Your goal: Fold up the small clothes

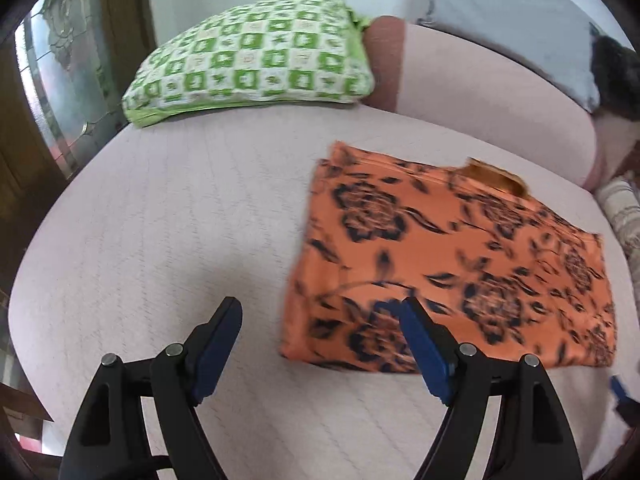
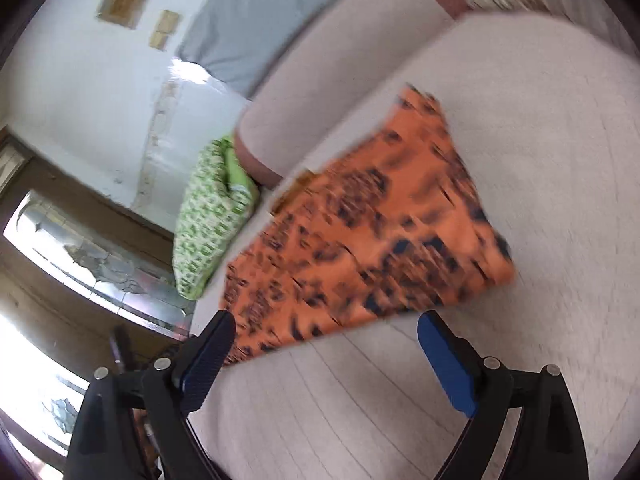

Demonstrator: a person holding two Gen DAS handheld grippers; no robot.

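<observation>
I see a bed (image 1: 168, 216) covered in a pale quilted sheet, carrying everything here. A long pale bolster (image 1: 480, 92) runs along its far edge, with a grey pillow (image 1: 500, 4) behind it. At the far left corner lies a green checked pillow (image 1: 256, 60). The orange flowered garment (image 1: 460, 248) lies folded flat as a rectangle toward the right side of the bed, a brown neck tag (image 1: 494, 174) showing at its far edge; no writing on it is readable to me. The sheet to the garment's left is bare, giving me open room. My left tool (image 1: 320, 316) has its jaws wide, nothing between them, above the garment's near left corner. My right tool (image 2: 326, 330) is likewise wide and empty, at the garment's near edge. The right view is blurred, so the print smears.
</observation>
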